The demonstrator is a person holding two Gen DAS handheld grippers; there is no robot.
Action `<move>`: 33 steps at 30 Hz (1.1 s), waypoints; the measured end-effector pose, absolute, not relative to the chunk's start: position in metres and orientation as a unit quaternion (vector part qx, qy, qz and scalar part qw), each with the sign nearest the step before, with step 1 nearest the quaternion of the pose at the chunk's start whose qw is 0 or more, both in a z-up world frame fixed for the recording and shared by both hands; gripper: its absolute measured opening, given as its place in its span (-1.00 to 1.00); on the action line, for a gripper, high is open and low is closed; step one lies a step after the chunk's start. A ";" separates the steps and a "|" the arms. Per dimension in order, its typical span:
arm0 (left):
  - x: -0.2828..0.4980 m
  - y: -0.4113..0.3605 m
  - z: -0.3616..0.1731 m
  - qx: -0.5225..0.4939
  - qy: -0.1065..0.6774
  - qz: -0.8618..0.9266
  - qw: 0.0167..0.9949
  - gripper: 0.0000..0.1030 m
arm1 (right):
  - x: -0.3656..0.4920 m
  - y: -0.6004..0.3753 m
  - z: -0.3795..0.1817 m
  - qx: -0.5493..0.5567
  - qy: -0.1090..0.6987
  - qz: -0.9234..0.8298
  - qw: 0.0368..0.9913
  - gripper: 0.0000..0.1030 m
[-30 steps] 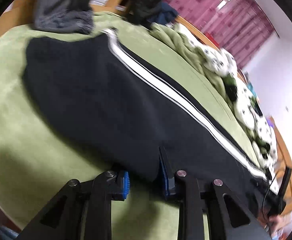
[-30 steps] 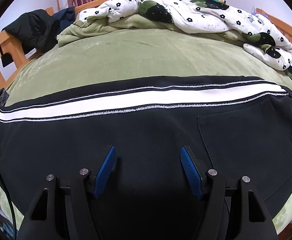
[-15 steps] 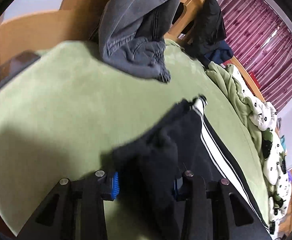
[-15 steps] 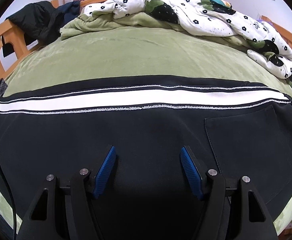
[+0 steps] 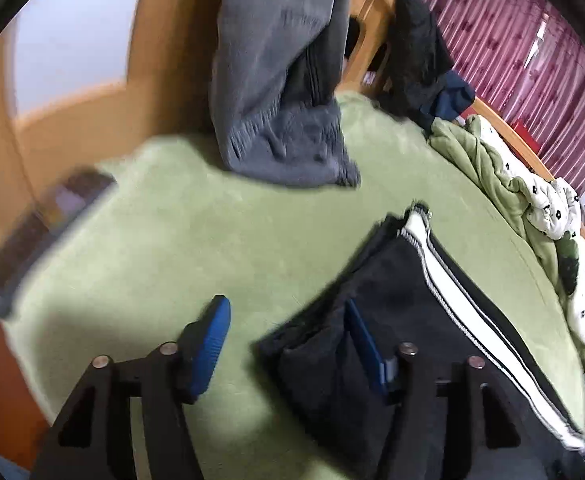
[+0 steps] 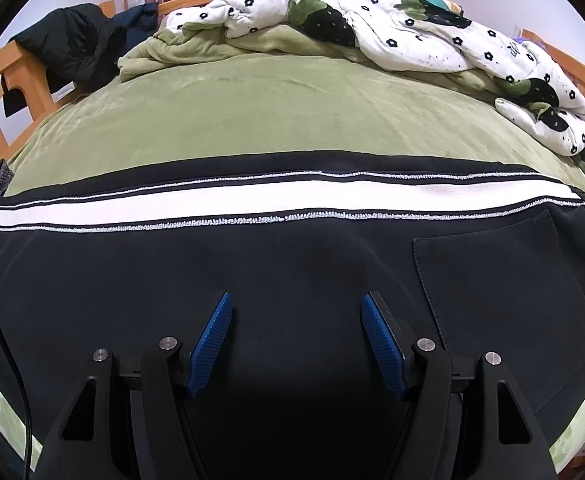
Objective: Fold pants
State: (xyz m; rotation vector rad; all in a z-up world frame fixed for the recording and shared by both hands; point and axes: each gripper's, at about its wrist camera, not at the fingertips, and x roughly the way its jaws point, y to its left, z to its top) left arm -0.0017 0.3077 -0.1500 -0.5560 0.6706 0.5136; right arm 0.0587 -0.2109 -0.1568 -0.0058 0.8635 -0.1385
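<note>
Black pants (image 6: 292, 264) with a white side stripe (image 6: 276, 198) lie across the green bed, a back pocket (image 6: 504, 280) at the right. My right gripper (image 6: 297, 312) is open just above the black fabric, holding nothing. In the left wrist view the cuff end of the pants (image 5: 408, 304) is bunched and folded over. My left gripper (image 5: 286, 320) is open; a fold of black fabric lies against its right finger (image 5: 362, 344), while the left finger (image 5: 212, 332) is over bare green sheet.
Grey pants (image 5: 288, 92) hang from the wooden bed frame (image 5: 72, 128) onto the green sheet (image 5: 196, 232). A dark jacket (image 6: 72, 52) drapes over the frame. A floral quilt (image 6: 412, 28) and green blanket (image 6: 196, 52) are piled at the far side.
My left gripper has opened wider and the pants cuff has slid to its right finger; the view has swung toward the bed frame. The right gripper has hardly moved.
</note>
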 end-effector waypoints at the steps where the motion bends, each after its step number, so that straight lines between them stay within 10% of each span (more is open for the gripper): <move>1: -0.005 0.307 -0.143 -0.260 0.313 0.242 0.881 0.14 | 0.059 -0.210 -0.157 -0.005 0.418 -0.066 0.906 0.29; 13: 0.108 0.286 -0.138 -0.210 0.381 0.118 0.893 0.09 | 0.054 -0.209 -0.157 -0.017 0.410 -0.059 0.910 0.29; 14: 0.116 0.285 -0.143 -0.212 0.384 0.111 0.892 0.02 | 0.055 -0.210 -0.158 -0.016 0.409 -0.060 0.910 0.29; 16: 0.130 0.284 -0.157 -0.206 0.405 0.121 0.883 -0.82 | 0.056 -0.210 -0.160 -0.013 0.411 -0.063 0.910 0.29; 19: 0.126 0.302 -0.160 -0.220 0.373 0.151 0.889 -0.96 | 0.057 -0.210 -0.163 -0.011 0.416 -0.068 0.907 0.29; 29: 0.109 0.327 -0.154 -0.291 0.352 0.087 0.885 -0.91 | 0.055 -0.190 -0.167 -0.017 0.410 -0.041 0.911 0.29; 33: 0.118 0.310 -0.153 -0.268 0.370 0.076 0.886 -0.27 | 0.046 -0.190 -0.168 0.002 0.408 -0.042 0.912 0.29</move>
